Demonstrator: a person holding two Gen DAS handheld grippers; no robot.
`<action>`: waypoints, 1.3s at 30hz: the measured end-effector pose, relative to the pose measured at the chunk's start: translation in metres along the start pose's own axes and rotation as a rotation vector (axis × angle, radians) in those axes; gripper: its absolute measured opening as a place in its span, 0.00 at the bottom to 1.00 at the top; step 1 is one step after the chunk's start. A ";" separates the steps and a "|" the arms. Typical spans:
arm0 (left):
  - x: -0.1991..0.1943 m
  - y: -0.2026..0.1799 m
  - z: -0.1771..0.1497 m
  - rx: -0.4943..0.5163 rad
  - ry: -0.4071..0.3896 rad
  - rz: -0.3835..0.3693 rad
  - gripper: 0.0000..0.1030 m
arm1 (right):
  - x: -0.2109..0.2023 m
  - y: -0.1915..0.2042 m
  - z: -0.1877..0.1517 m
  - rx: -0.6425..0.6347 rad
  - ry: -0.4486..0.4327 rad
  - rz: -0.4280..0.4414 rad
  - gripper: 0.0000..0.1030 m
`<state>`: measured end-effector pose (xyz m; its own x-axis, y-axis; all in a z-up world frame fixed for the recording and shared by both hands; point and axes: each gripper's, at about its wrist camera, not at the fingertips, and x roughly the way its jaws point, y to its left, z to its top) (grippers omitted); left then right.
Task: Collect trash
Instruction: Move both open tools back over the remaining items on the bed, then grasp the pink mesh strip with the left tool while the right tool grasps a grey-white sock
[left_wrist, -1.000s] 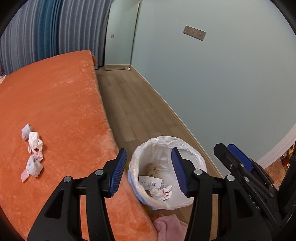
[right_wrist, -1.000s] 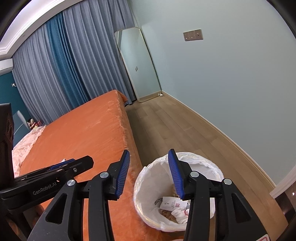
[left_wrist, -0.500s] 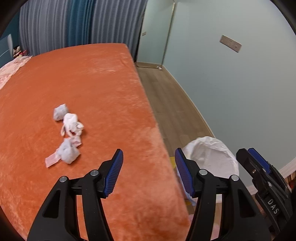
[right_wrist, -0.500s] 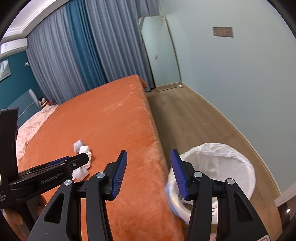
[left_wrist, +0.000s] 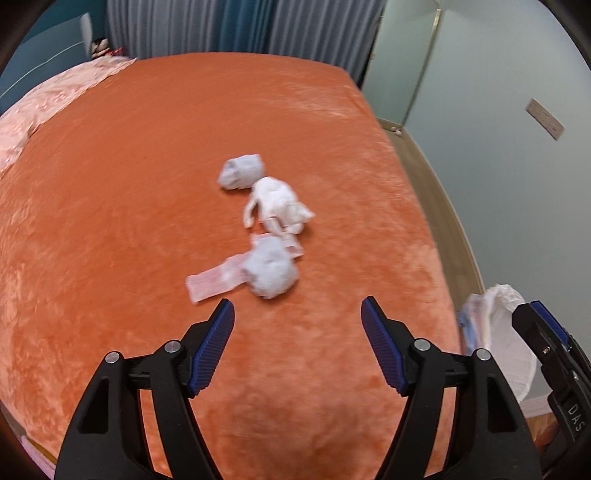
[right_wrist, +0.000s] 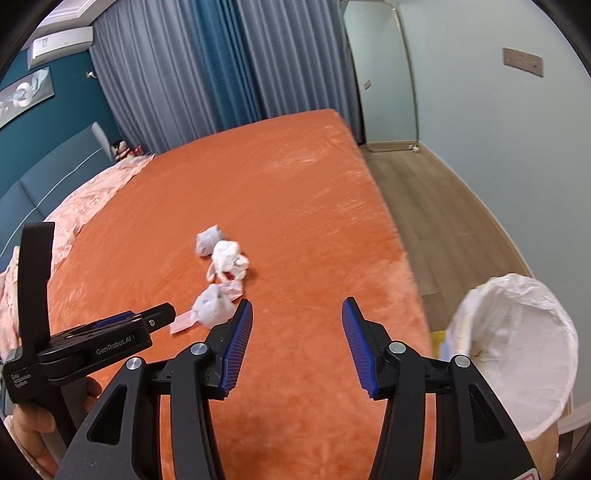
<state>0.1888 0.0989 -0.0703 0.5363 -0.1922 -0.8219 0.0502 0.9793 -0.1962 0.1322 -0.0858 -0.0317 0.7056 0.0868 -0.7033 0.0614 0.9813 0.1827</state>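
Standing beside the orange plush bed (right_wrist: 295, 206), a round bin lined with a white plastic bag (right_wrist: 517, 354) shows brownish scraps inside. Crumpled white tissue wads (left_wrist: 271, 221) lie on the bed. Left gripper (left_wrist: 297, 325) and right gripper (right_wrist: 297, 328) are widening, nothing between them.

Open orange bedspread (left_wrist: 147, 184) lies bare between the left gripper (left_wrist: 297, 325), its jaws opening on nothing, and the crumpled tissue wads (left_wrist: 273, 271), leaving a clear path to them. A lined bin (right_wrist: 517, 362) stands just off the bed's right edge, and the right gripper (right_wrist: 297, 325) hangs close by, apparently crowding that side.
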 end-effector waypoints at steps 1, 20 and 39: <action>0.005 0.012 0.001 -0.018 0.007 0.005 0.66 | 0.007 0.006 0.000 -0.004 0.012 0.010 0.49; 0.107 0.112 0.014 -0.123 0.168 0.027 0.66 | 0.160 0.104 -0.020 -0.147 0.217 0.079 0.55; 0.126 0.117 0.023 0.014 0.146 -0.022 0.66 | 0.202 0.101 -0.021 -0.090 0.234 0.122 0.27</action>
<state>0.2821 0.1905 -0.1845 0.4065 -0.2199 -0.8868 0.0734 0.9753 -0.2082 0.2667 0.0346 -0.1696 0.5209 0.2328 -0.8213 -0.0849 0.9714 0.2216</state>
